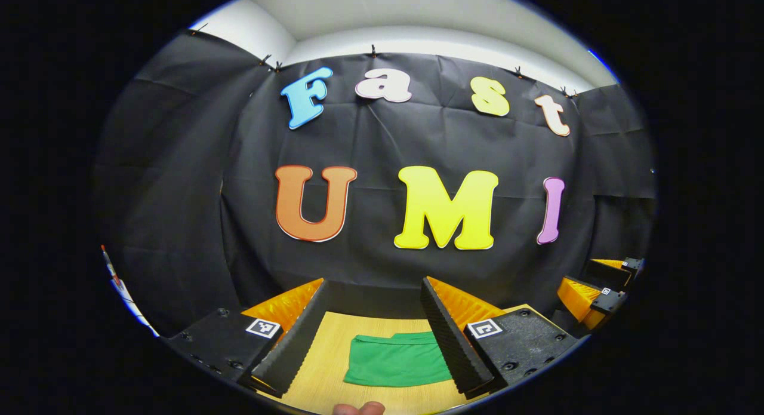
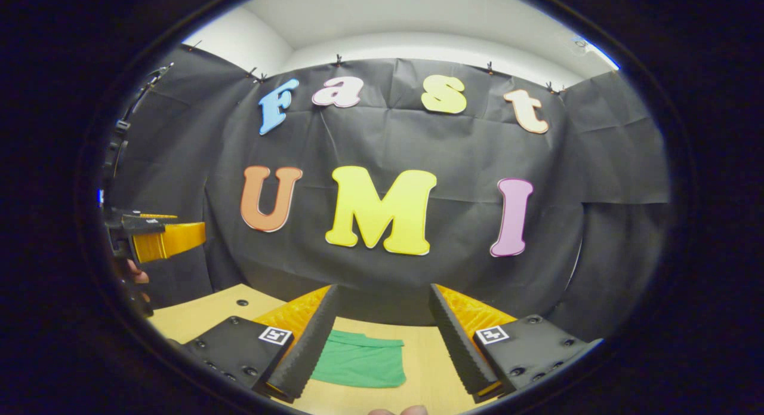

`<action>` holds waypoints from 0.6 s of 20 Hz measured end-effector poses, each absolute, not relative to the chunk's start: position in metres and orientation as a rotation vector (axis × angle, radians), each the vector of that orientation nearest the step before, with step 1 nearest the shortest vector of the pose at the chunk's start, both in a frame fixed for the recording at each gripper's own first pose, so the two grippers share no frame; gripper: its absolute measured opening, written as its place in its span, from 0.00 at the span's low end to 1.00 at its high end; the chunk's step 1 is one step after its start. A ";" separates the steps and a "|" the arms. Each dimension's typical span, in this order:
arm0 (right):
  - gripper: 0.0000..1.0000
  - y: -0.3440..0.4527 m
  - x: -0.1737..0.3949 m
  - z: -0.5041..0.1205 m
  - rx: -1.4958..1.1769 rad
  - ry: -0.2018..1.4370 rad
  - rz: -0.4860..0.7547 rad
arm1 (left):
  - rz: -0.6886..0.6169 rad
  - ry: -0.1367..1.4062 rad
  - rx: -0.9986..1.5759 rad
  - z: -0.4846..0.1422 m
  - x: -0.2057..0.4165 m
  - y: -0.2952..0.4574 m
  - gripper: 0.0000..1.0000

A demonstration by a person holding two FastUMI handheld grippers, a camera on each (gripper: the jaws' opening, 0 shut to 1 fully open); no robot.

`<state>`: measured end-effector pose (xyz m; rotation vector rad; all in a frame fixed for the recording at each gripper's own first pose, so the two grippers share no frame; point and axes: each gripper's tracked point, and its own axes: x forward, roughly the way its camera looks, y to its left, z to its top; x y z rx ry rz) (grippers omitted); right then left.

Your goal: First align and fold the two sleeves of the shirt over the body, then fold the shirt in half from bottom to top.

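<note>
Shirt (image 1: 397,361), green and folded, lies on the wooden bench (image 1: 325,358) before black cloth; both grippers' jaws released, fingers partly covering it.

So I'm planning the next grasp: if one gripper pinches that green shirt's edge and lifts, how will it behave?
The green shirt lies flat and thin on the wooden table, so it is probably floppy and would drape. Likely light. Its compact shape suggests folded layers that might slide apart.

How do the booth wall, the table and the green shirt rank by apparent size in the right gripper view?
1. Booth wall, by far the largest.
2. Table.
3. Green shirt.
The open tongs hide part of both table and shirt, so that order is unsure.
</note>
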<state>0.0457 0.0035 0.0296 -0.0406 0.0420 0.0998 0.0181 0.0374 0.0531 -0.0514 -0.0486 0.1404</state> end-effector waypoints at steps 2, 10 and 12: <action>0.94 0.011 0.028 0.019 -0.020 0.064 0.097 | 0.131 -0.046 -0.026 0.043 -0.005 0.025 0.98; 0.94 0.007 -0.012 0.014 -0.054 0.048 0.048 | 0.064 -0.031 0.027 0.023 -0.042 -0.009 0.98; 0.95 0.011 -0.015 0.014 -0.067 0.048 0.056 | 0.056 -0.031 0.026 0.024 -0.043 -0.015 0.98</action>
